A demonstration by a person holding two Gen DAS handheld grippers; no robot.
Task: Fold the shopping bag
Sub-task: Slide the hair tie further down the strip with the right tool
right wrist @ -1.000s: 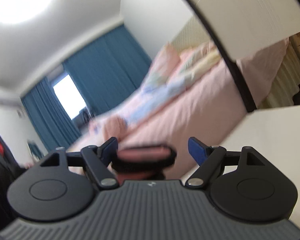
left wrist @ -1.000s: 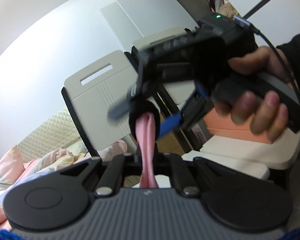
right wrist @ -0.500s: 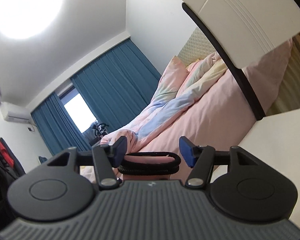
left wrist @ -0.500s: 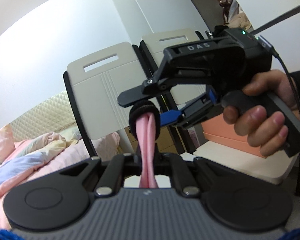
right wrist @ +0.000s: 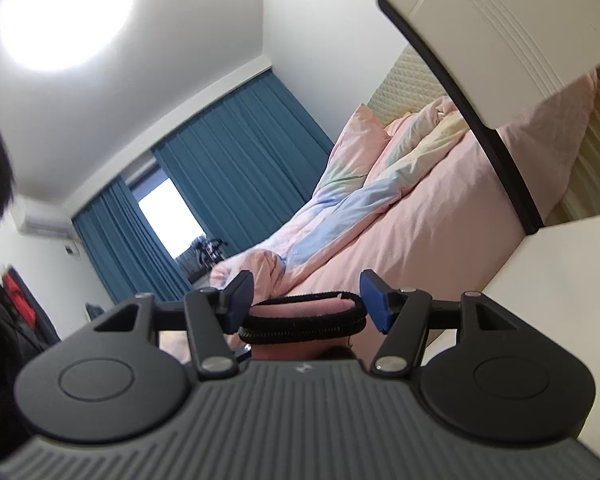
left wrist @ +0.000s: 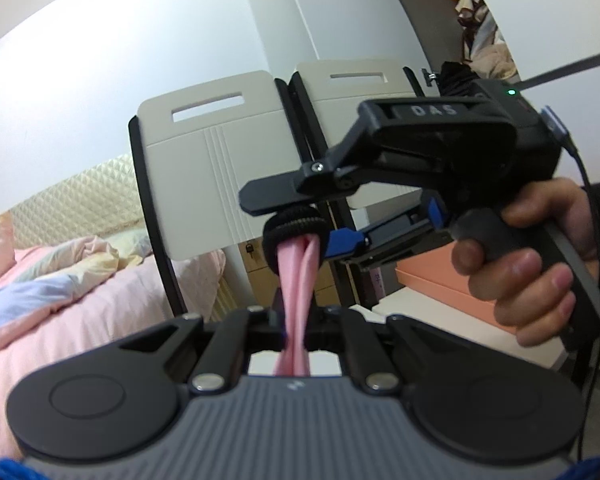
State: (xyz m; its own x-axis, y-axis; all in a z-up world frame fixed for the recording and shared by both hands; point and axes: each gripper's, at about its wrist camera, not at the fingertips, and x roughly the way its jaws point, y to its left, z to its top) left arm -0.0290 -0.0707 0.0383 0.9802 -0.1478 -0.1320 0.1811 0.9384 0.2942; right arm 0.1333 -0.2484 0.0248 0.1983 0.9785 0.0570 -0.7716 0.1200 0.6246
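The pink shopping bag [left wrist: 298,276] is twisted into a narrow strip that runs up out of my left gripper [left wrist: 296,320], which is shut on it. A black elastic band [left wrist: 292,224] circles the strip's far end. My right gripper [left wrist: 300,222] reaches in from the right, one finger above the band and a blue pad below it. In the right wrist view the band [right wrist: 300,322] lies crosswise between the two blue pads, both touching its ends, with pink fabric [right wrist: 296,306] showing inside it. The right gripper [right wrist: 306,300] is shut on the band.
A person's hand [left wrist: 532,260] holds the right gripper's handle. Two white chair backs [left wrist: 212,160] [left wrist: 356,92] stand behind. A pink bed [left wrist: 60,280] is at the left. An orange box [left wrist: 432,280] lies on the white table [left wrist: 440,320]. Blue curtains [right wrist: 228,160] hang far off.
The right gripper's jaws narrowed onto the black band and steadied. The left wrist view rolled, so the right gripper now sits level and further right. The left gripper keeps its hold.
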